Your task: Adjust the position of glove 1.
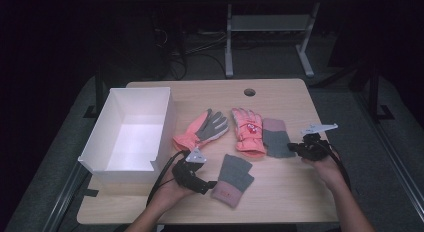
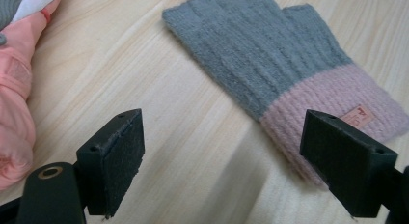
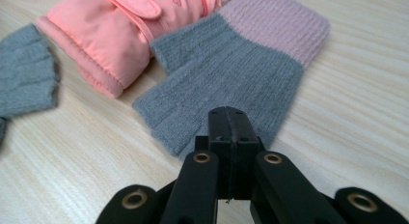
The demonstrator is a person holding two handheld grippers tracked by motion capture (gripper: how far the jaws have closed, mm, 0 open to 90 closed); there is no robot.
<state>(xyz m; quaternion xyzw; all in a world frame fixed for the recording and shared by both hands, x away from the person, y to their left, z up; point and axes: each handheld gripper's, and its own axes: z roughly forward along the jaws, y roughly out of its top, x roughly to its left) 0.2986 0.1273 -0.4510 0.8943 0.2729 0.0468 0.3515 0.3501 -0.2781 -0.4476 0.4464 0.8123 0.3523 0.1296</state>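
Left tool [image 2: 222, 156]: jaws wide, nothing btw them, near knit glove [image 2: 270, 55] cuff.
Right tool [image 3: 230, 127]: jaws closed, empty, over 2nd knit glove [image 3: 231, 69].

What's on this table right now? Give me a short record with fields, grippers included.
Surface: wooden table
Container: white box, at the left
Padded pair: two pink gloves, side by side mid-table
Knitted pair: near grey-and-pink mitten; far grey-and-pink mitten beside a pink glove
Left gripper: jaws open, beside the near mitten's cuff
Right gripper: jaws shut, holding nothing, at the far mitten's edge
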